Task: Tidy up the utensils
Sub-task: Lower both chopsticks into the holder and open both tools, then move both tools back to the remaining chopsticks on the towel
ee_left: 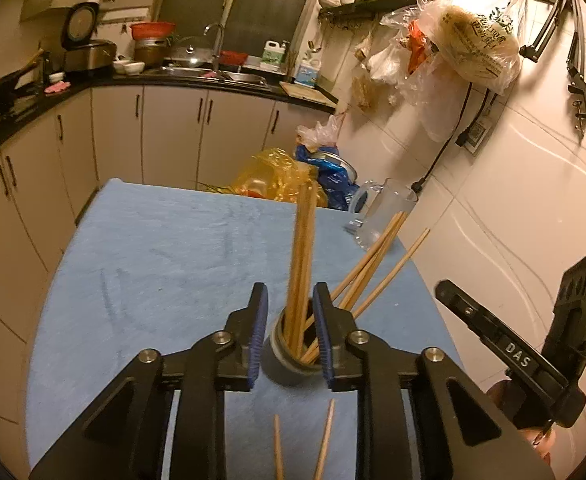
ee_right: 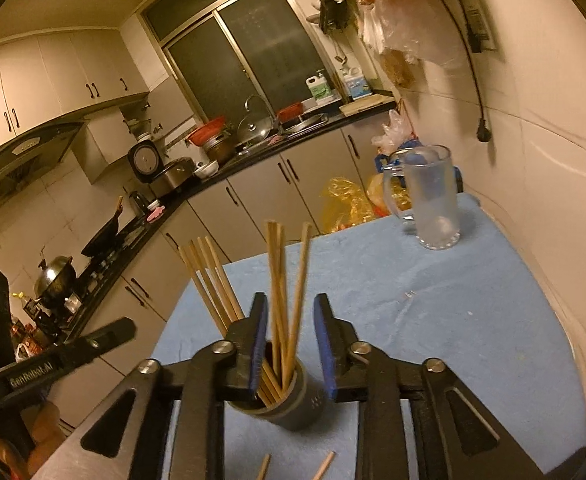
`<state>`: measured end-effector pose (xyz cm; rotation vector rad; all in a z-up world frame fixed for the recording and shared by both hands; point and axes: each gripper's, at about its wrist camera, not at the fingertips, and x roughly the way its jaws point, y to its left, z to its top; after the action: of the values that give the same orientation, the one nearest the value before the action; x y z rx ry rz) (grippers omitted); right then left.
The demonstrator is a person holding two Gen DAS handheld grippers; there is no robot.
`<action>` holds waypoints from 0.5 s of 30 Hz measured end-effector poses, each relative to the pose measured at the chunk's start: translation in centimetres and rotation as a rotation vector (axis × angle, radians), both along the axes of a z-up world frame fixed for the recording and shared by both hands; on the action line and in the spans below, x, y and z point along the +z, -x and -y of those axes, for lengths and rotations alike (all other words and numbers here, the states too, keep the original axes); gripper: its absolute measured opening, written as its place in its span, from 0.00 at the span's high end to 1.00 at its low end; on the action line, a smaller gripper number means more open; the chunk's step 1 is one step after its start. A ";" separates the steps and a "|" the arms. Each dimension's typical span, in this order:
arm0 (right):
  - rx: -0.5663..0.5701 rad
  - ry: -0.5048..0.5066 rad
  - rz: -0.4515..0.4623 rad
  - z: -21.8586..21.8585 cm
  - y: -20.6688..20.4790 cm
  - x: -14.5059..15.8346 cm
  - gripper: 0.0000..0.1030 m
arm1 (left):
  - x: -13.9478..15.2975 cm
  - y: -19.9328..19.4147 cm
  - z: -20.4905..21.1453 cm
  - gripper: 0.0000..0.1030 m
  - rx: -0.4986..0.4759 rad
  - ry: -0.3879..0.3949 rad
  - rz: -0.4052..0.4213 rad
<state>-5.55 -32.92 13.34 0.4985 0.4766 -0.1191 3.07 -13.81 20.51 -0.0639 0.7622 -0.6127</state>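
One blue cloth-covered table (ee_left: pixel 153 248) fills most of both wrist views, and everything I am working with sits on it. One clear glass handled mug (ee_right: pixel 433 196) stands empty at the far right corner, well apart from my tools. One short grey cylindrical holder (ee_left: pixel 283 364) stands close in front of me, and it lies directly between the blue-padded fingers of both grippers. The left gripper (ee_left: pixel 291 340) has its fingers spread on either side of the holder's rim, not visibly pressing it. The right gripper (ee_right: pixel 289 344) is also spread, straddling the upright sticks above the holder.

The bundle of long wooden chopsticks (ee_left: pixel 301 248) stands in the holder with long axes pointing up and away from me; some lean off to one side. I count roughly seven or eight, but overlap makes this unsure. Two more loose wooden chopsticks (ee_left: pixel 325 440) lie flat on the cloth just below the fingers, nearer to me than the holder, their lengths running roughly along my line of reach. Both grippers look about equally near them; I judge they need collecting next.
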 end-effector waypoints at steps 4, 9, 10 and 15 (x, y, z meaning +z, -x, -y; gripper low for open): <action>-0.001 -0.014 -0.065 -0.5 2.0 -2.2 0.58 | -1.7 1.5 -1.4 0.76 0.012 -0.017 -0.017; 0.039 -0.029 -0.155 -2.1 4.1 -6.1 0.58 | -6.6 4.0 -3.2 0.75 0.044 -0.066 -0.064; 0.038 -0.027 -0.172 -2.5 4.5 -6.8 0.58 | -7.4 4.4 -3.5 0.75 0.048 -0.071 -0.070; 0.074 -0.052 -0.255 -4.7 6.7 -11.0 0.58 | -12.8 7.1 -5.0 0.75 0.064 -0.126 -0.103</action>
<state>-12.27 -28.22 2.38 0.5182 0.7485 -0.0996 -4.03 -8.79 7.70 -0.0035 0.8941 -0.5026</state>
